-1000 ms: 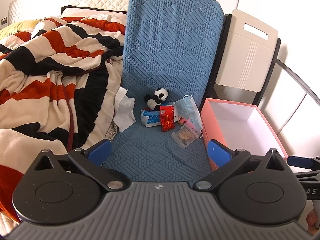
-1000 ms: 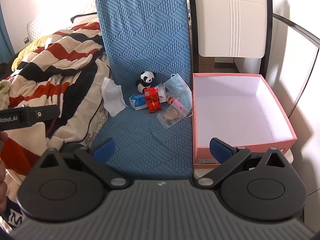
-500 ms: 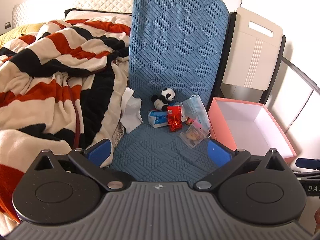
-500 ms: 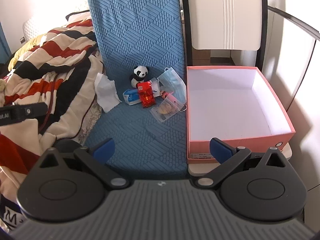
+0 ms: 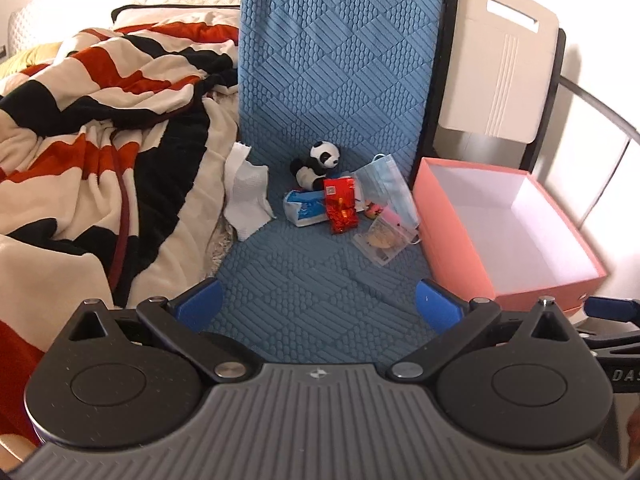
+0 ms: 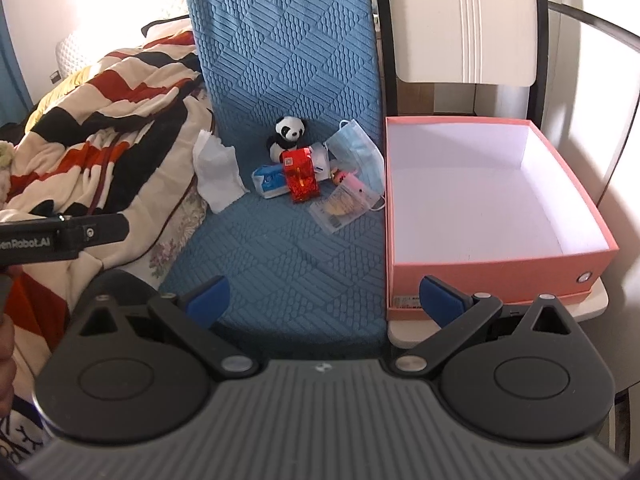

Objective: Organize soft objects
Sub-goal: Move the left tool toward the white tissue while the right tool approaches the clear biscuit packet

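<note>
Several small soft things sit bunched on the blue quilted mat point(image 6: 280, 240), none yet moved. From the left: a striped blanket point(image 5: 100, 128) heaped on the bed, then a crumpled white tissue point(image 6: 216, 176) at the mat's edge. Next come the panda plush point(image 6: 286, 136) leaning on the upright part of the mat, a blue tissue pack point(image 6: 268, 182) with a red packet point(image 6: 300, 180) lying over it, a clear pouch point(image 6: 340, 208) and a blue face mask point(image 6: 358, 152). Just beside them stands the empty pink box point(image 6: 500, 264), likely placed close as the bin. The left gripper point(image 5: 318, 306) and right gripper point(image 6: 326, 298) hover short of the pile, both spread wide and holding nothing.
</note>
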Demonstrator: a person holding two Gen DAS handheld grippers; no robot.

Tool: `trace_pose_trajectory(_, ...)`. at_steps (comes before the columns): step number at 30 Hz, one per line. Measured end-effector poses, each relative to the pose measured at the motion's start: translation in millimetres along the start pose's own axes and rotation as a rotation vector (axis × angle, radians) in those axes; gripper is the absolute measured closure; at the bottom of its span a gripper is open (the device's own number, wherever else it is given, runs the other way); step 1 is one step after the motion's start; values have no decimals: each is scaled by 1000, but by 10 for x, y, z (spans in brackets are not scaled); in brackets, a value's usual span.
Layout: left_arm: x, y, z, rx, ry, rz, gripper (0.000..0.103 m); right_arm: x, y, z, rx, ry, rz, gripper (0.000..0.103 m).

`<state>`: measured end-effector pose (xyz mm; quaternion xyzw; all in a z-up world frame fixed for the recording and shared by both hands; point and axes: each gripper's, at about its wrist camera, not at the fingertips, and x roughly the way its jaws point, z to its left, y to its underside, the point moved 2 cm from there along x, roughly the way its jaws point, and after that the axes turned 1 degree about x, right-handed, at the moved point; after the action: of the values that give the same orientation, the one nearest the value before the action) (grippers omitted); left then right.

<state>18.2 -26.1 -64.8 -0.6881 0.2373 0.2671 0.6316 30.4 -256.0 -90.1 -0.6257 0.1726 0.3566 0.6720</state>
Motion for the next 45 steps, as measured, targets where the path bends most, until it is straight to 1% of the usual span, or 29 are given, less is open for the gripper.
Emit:
trace_pose_trajectory(2,22,48,4,6,-15,-2,0,-4,34,-15,13,-8,7,0)
trace_pose_trajectory(7,121,121,72,-27,-6,20,0,73,90,-1,2,3,22,0)
trace_pose_trajectory(8,155,131,76,-27,-15,23,0,100,93,-2,7,-1,27,0)
trace_pose_trajectory(10,235,138,99,-31,-41,33,0,153,82,2,7,-3,30,0)
trace_pose_trajectory(16,481,92,170,-49,-48,31,0,380,18,31,-14,6,22,0)
trace_pose_trajectory(17,528,81,176,-50,-58,27,0,437,-5,29,-8,5,30,0)
trace_pose_trajectory(19,621,50,187,-46,-98,0,0,532,-50,32,-10,-13,16,0)
trace_pose_trajectory(21,708,29,201,-45,-100,-20,0,633,-100,31,-9,-31,8,0)
trace_pose_trajectory(24,890,-19,254,-72,-90,-31,0,785,-185,29,-2,-65,-7,0)
trace_pose_trajectory(26,993,-48,277,-71,-99,-43,0,893,-227,32,-5,-66,-20,0)
trace_pose_trajectory(28,1095,-71,293,-70,-98,-54,0,1014,-255,37,-10,-50,-26,4)
trace_pose_trajectory(30,1195,-108,303,-76,-85,-55,0,1114,-260,30,-8,-27,-33,4)
trace_pose_trajectory(31,1251,-132,302,-75,-70,-58,0,1152,-251,22,-4,-28,-34,5)
trace_pose_trajectory(33,1347,-170,288,-71,-68,-62,0,1249,-226,14,5,-33,-27,5)
trace_pose_trajectory(36,1545,-223,257,-52,-73,-52,0,1385,-193,8,4,-27,-17,12)
trace_pose_trajectory(37,1600,-242,246,-47,-70,-50,0,1421,-185,2,5,-31,-18,17)
trace_pose_trajectory(38,1648,-259,231,-41,-54,-51,0,1459,-191,-4,5,-33,-20,25)
trace_pose_trajectory(39,1690,-280,217,-34,-30,-54,0,1501,-199,-4,4,-30,-22,27)
trace_pose_trajectory(41,1794,-339,188,-31,-24,-64,0,1573,-225,-6,0,-25,-25,27)
trace_pose_trajectory(45,2034,-452,129,-10,-53,-62,0,1679,-296,12,-21,-34,-37,27)
